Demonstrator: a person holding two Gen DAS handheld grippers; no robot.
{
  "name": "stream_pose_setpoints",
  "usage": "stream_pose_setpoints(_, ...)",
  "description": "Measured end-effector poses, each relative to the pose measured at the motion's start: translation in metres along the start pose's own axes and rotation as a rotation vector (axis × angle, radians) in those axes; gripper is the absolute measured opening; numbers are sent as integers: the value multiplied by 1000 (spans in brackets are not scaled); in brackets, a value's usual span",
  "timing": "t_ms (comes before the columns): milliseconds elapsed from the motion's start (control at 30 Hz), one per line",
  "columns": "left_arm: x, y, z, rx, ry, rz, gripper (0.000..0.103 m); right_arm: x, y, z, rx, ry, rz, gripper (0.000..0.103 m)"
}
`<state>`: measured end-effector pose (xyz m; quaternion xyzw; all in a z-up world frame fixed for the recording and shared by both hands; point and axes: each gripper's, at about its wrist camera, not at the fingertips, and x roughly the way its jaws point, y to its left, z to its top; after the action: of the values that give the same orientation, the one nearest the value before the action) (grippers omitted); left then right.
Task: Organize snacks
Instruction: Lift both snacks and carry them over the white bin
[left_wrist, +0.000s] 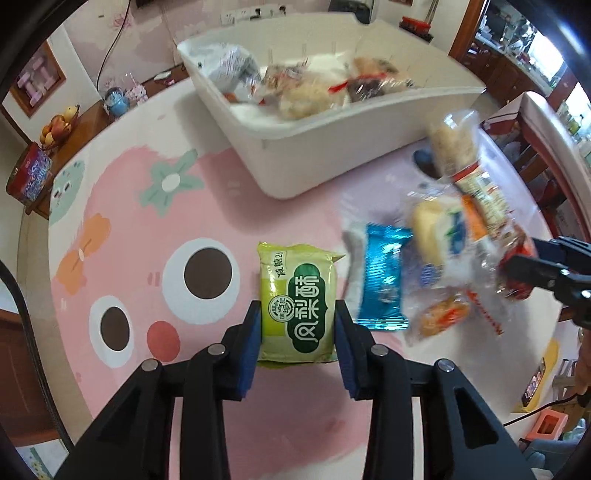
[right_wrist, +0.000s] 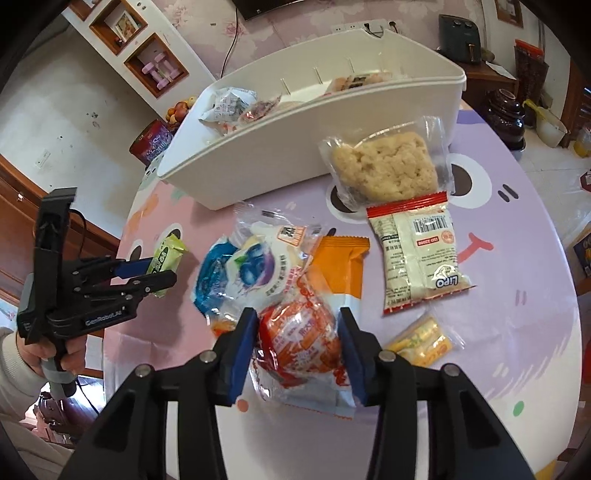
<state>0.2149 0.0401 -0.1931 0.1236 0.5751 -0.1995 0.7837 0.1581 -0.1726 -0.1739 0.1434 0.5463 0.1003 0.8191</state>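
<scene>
Pink and purple cartoon faces cover the round table mat (left_wrist: 122, 206), and the big white plastic bin (left_wrist: 332, 147) sits at its far side with some snacks already inside. Right now is the grabbing step. The left gripper (left_wrist: 297, 325) pinches a green shiny snack packet (left_wrist: 297, 302) by its sides. The right gripper (right_wrist: 297, 343) squeezes an orange and white bun bag (right_wrist: 301, 343) on top of the pile. Next, I think, each one gets lifted up over the tall bin wall (it is high, so go up first). Room is open on the left; the right is crowded with a clear rice-cake bag (right_wrist: 384, 166) just beside the bin.
</scene>
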Motion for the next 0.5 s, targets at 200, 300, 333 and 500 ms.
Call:
stream_pose_setpoints(200,-38,-15,5,17,-51,-17,35,-26,18,2,-27,-46,-3,44)
stream_pose_setpoints(300,-55,-26,7,46,-56,1,35,-41,28,6,-40,-70,-13,44)
stream_pose_setpoints(333,-59,-27,9,50,-63,-4,35,-45,31,8,-43,-78,-17,44)
stream_pose_setpoints(500,-86,-33,24,57,-103,-14,35,-74,50,21,-68,-122,-45,44)
